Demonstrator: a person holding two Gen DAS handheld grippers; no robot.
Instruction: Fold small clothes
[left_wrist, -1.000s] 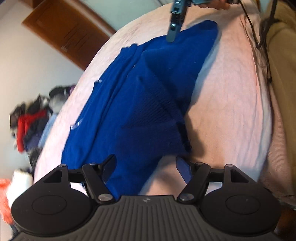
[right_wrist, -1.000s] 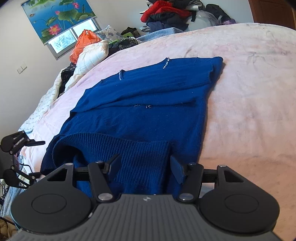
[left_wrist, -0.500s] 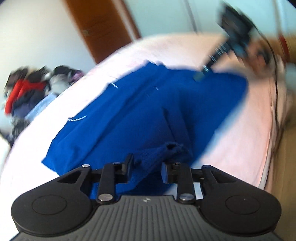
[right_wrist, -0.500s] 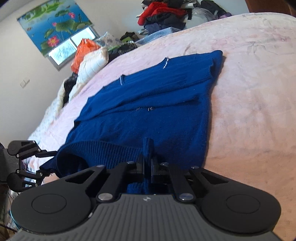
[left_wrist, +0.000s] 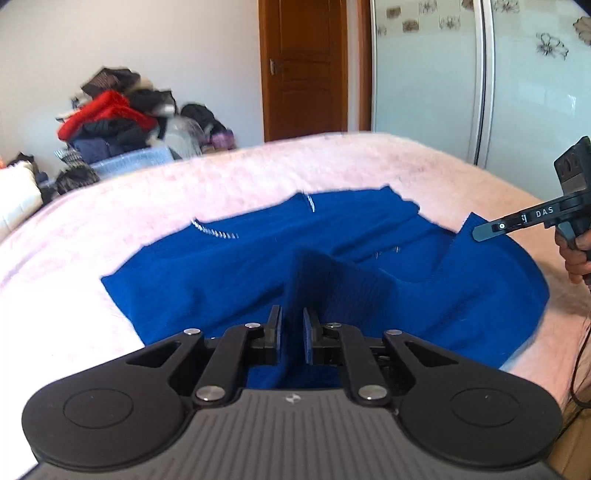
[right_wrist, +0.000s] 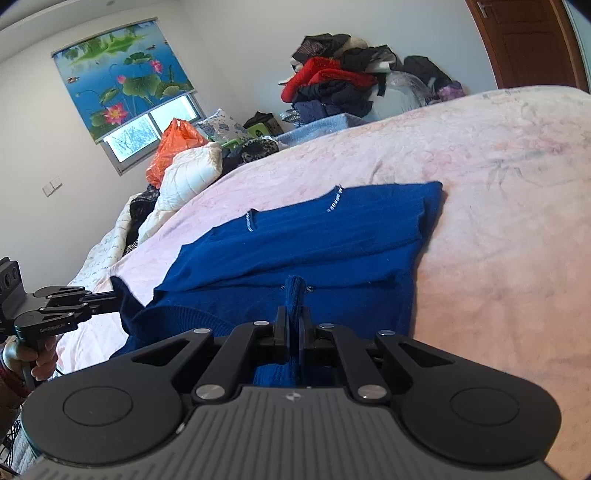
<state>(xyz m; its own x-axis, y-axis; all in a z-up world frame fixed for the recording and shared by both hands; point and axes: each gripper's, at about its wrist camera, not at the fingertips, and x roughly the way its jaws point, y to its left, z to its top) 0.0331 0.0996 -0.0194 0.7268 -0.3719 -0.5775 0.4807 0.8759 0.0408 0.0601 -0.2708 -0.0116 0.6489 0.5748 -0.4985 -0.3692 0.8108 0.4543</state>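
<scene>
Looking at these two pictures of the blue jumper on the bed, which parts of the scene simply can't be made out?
- Near edge of the blue jumper: hidden in both views by each claw's black body.
- Left claw: closing on a raised fold; whether its pads press yet is unclear.
- Right claw: shut on a ribbed fold; what lies below is hidden.
- Person: only a hand shows, cut off by the frame edge.
- Clothes pile: blurred in the left view.

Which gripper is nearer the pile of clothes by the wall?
Left. The left gripper, closing on the blue sweater, sits on the side toward the pile of clothes; the right gripper grips the hem farther away.
</scene>
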